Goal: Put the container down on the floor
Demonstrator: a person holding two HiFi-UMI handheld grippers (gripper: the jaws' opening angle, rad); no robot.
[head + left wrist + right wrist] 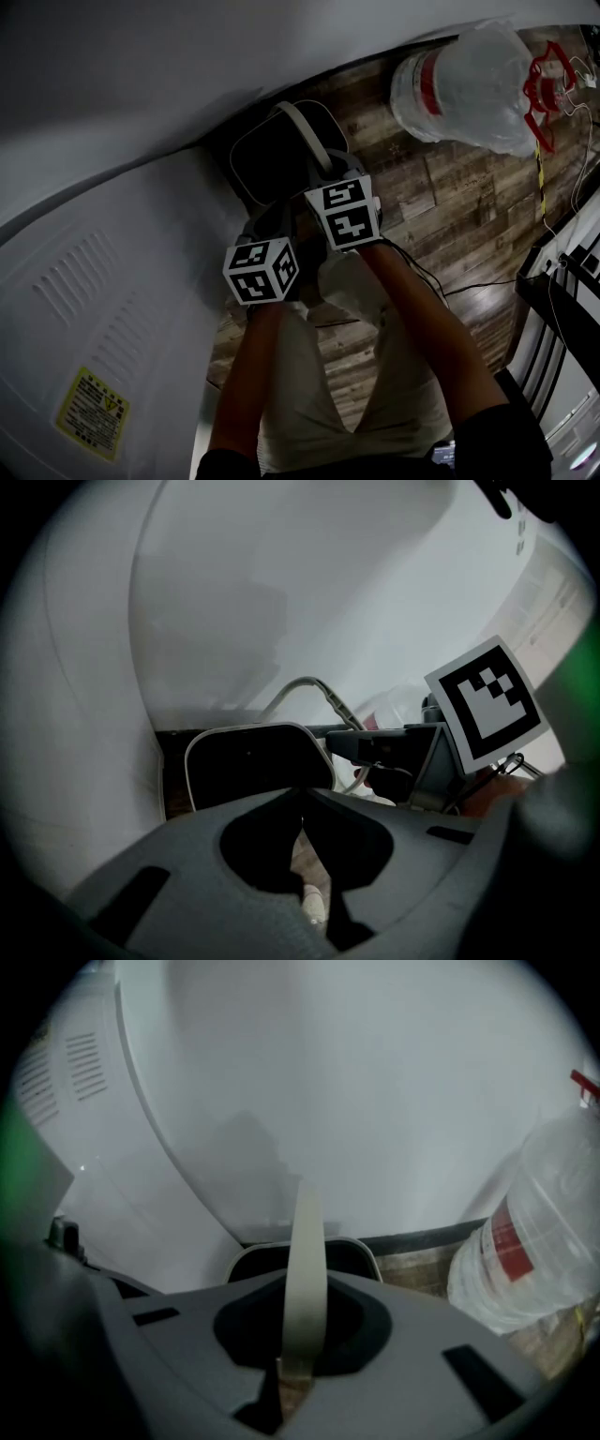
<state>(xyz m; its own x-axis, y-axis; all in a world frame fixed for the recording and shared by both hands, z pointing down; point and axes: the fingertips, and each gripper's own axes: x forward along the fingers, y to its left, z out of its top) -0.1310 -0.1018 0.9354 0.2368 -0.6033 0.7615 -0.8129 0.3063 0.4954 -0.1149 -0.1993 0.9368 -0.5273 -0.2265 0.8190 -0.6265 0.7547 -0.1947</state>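
Container (279,155), dark with a pale rim, hangs just beside the white appliance (112,281) over the floor (450,206), its handle (307,1241) pinched in the fully closed right gripper (298,1358) for lowering, while the left gripper (302,822) is closed on nothing.

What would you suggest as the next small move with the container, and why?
Probably ease the right tongs straight down a little further. They are clamped on the upright handle of the container, which is low in the corner above the wooden floor. Whether its base touches the boards cannot be seen, so letting go now seems premature.
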